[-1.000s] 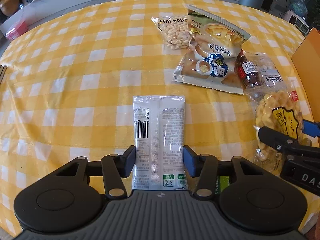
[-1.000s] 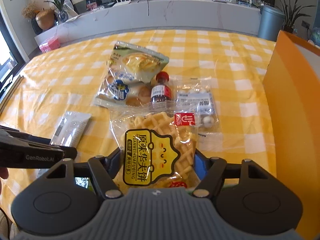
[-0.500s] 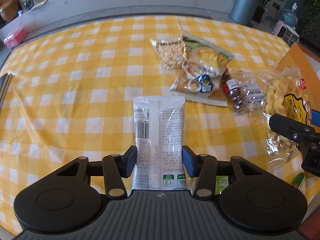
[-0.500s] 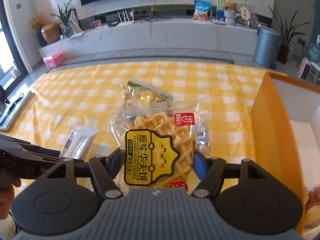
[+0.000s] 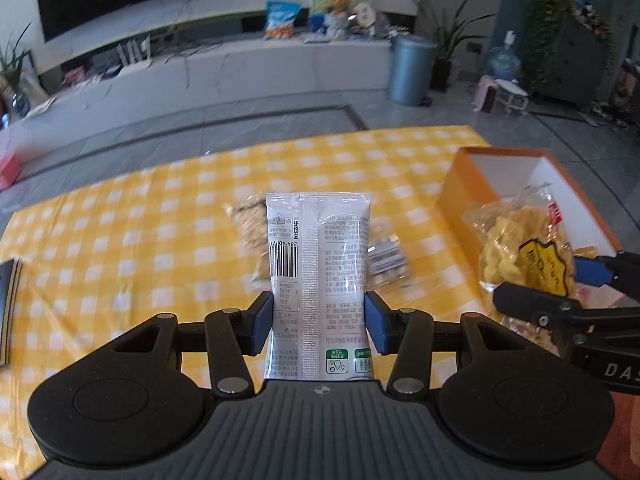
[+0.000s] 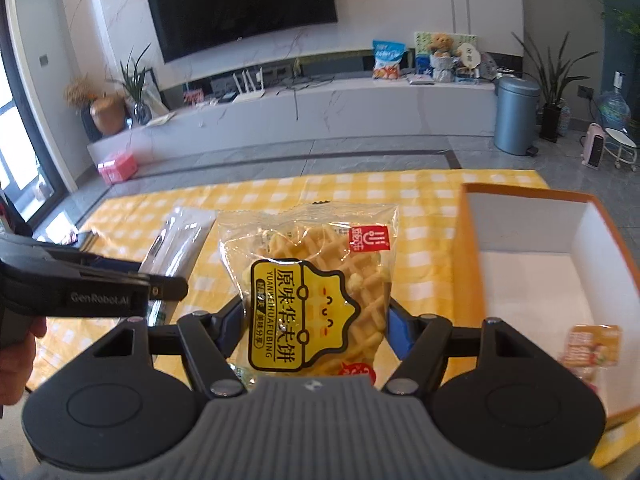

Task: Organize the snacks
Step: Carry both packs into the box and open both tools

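Above the yellow checked tablecloth (image 5: 120,240), a white snack packet (image 5: 319,280) is clamped upright between the blue pads of the left gripper (image 5: 319,322), its barcode and printed back turned to the camera. Behind the packet, a few other snacks (image 5: 248,224) are seen lying on the cloth, though they are blurred and what they are cannot be told for certain. To the right, a clear bag of waffle biscuits (image 6: 320,292) is gripped between the two fingers of the right gripper (image 6: 316,322); its yellow label is turned to the camera and the bag is held upright, clear of the table. In the left wrist view the same bag (image 5: 524,252) is seen in front of an orange box (image 5: 452,196), with the tips of the right gripper (image 5: 560,284) closed on its lower part. The box (image 6: 468,264) is open at the top, with white inner walls, and stands on the cloth just to the right of the waffle bag. A small orange packet (image 6: 592,344) lies on its floor near the close wall. In the right wrist view the left gripper (image 6: 168,286) is shown at the left edge, with the white packet (image 6: 180,240) seen edge-on beyond its tip. Beyond the table, a long white cabinet (image 6: 320,108) and a grey bin (image 6: 516,116) are seen.
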